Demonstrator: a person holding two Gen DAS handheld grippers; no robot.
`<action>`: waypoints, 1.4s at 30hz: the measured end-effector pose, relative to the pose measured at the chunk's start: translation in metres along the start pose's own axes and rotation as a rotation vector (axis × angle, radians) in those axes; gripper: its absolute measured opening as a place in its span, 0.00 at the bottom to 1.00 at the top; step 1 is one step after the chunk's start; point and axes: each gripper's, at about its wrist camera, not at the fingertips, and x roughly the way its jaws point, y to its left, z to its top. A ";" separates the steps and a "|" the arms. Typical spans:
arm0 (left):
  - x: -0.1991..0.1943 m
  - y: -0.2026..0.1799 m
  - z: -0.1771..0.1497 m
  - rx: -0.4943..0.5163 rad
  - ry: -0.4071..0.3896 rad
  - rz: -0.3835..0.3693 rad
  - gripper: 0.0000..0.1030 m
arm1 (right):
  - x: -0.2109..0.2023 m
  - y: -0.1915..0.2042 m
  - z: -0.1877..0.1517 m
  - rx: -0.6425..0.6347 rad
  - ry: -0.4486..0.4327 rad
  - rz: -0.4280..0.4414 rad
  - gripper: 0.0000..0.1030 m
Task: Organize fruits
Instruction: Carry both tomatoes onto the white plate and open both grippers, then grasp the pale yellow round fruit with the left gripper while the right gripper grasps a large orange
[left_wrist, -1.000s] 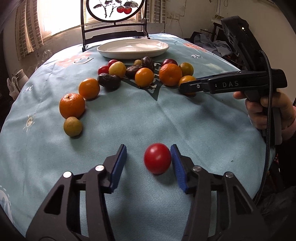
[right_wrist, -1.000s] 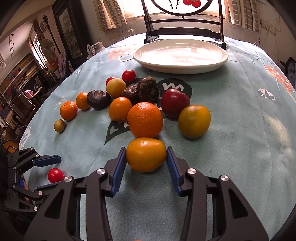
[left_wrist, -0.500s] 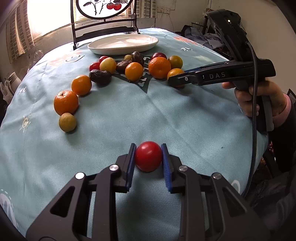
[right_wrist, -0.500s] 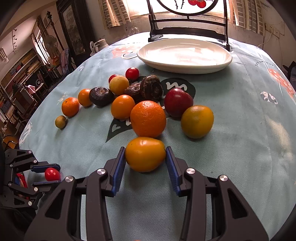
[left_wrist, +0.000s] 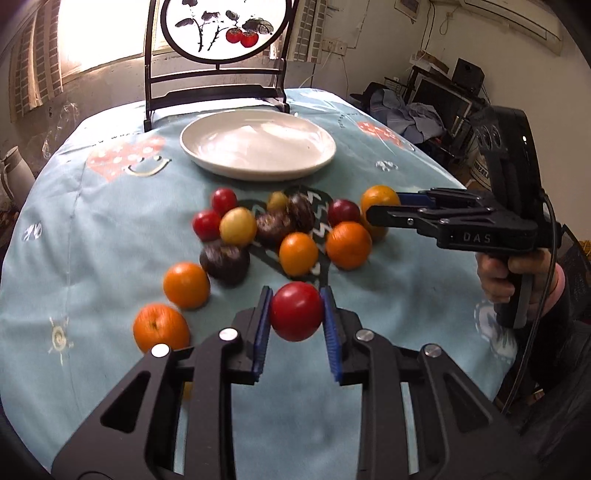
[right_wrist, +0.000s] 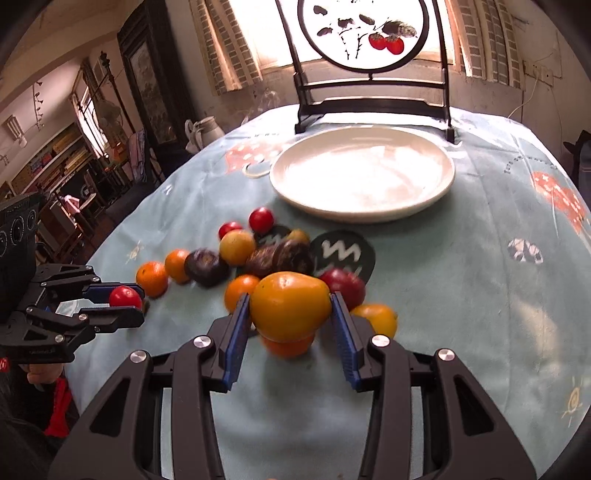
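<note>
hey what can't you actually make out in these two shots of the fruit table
- Right wrist view: the fruit beneath the held yellow-orange tomato is mostly hidden by it.
- Left wrist view: the loose fruits, such as the dark fruit, are motion-blurred, so their kind is unclear.
- Left wrist view: the right hand-held gripper covers part of a yellow-orange fruit.

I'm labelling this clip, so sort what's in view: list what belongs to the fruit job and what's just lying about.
Part of the job:
- red tomato, held in the left gripper
- yellow-orange fruit, held in the right gripper
- loose fruit pile
- white plate, bare

Just lying about:
- painted screen
- white jug
- tablecloth
</note>
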 end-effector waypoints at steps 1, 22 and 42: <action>0.007 0.006 0.018 0.000 -0.005 0.014 0.26 | 0.003 -0.008 0.012 0.016 -0.020 -0.022 0.42; 0.185 0.073 0.164 -0.070 0.196 0.217 0.74 | 0.123 -0.066 0.091 -0.005 0.083 -0.157 0.47; -0.031 0.042 -0.021 -0.184 -0.062 0.302 0.90 | -0.009 0.018 -0.009 -0.139 -0.090 0.040 0.64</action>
